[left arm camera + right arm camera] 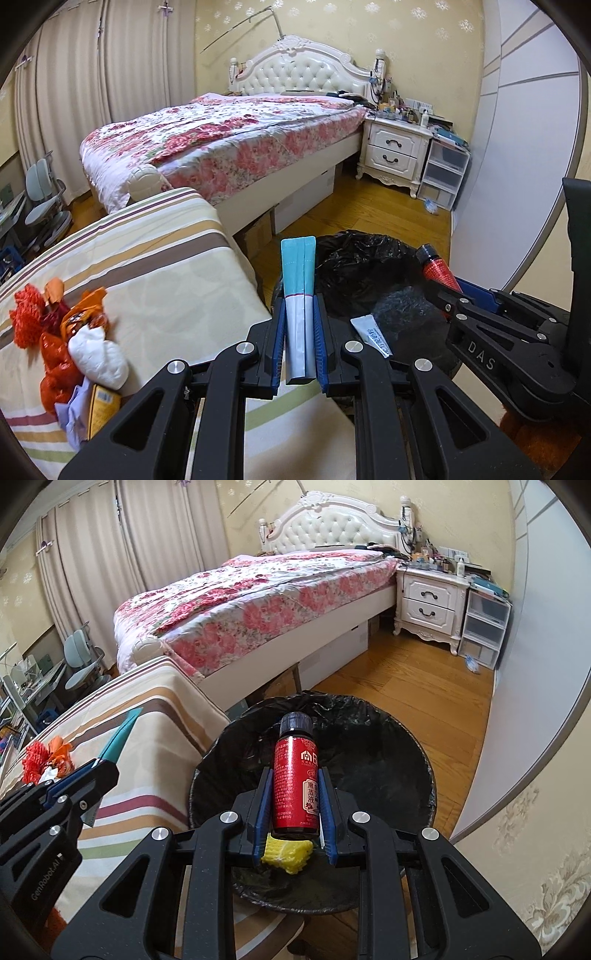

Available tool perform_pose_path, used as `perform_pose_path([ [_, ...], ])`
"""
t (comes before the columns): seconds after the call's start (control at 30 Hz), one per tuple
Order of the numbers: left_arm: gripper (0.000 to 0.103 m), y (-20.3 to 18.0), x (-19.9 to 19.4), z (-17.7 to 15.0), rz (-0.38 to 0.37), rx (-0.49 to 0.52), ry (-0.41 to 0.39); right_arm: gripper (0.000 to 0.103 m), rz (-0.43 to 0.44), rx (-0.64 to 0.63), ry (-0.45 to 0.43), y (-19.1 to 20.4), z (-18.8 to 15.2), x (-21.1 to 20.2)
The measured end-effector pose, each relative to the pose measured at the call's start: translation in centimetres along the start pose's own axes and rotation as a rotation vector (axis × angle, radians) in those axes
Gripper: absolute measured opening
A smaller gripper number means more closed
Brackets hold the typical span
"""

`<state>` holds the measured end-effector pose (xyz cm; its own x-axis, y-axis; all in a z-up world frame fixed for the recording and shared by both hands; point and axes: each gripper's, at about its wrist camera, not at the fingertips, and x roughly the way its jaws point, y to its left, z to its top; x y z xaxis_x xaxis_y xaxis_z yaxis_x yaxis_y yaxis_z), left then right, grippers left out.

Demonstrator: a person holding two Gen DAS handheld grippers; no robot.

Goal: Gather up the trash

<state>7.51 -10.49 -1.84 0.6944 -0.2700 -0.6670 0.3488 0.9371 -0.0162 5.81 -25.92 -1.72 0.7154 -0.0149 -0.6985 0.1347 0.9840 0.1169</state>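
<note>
The right hand-held gripper (295, 794) was clamped on a small red bottle (295, 779) with a black cap, held above the open mouth of the bin lined with a black bag (399, 760). The left hand-held gripper (299, 328) was clamped on a folded teal-and-white packet (298, 291), held over the near rim of the bin, beside the striped bench (166, 266). To do the drop well, each piece probably needed to be centred over the opening before the jaws parted, the packet moved further in so it would not catch the rim. Inside the bin lay one white tube (371, 334) and one yellow lump (288, 854). One pile of trash (70, 343) waited on the bench: orange netting, wrappers and a white wad, too tangled to count.
</note>
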Motion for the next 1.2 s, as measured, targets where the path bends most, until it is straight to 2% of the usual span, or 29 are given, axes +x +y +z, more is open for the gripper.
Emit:
perform_pose_path([
  [0.37, 0.015, -1.6, 2.6, 0.5, 0.015, 0.029, 0.041, 0.023, -0.011, 0.029, 0.027, -1.7, 0.3, 1.7],
  [0.83, 0.017, -2.3, 3.7, 0.6, 0.024, 0.038, 0.069, 0.023, -0.017, 0.043, 0.045, -2.3, 0.4, 2.9],
  [0.97, 0.023, -2.0, 3.8, 0.7, 0.025, 0.029, 0.078, 0.025, -0.019, 0.053, 0.048, -2.5, 0.5, 3.1],
  [1.03, 0.035, -1.9, 3.8, 0.7, 0.027, 0.026, 0.076, 0.026, -0.024, 0.057, 0.049, -2.6, 0.5, 3.2],
  [1.2, 0.051, -1.8, 3.2, 0.7, 0.040, 0.025, 0.059, 0.027, -0.035, 0.060, 0.040, -2.5, 0.5, 2.8],
])
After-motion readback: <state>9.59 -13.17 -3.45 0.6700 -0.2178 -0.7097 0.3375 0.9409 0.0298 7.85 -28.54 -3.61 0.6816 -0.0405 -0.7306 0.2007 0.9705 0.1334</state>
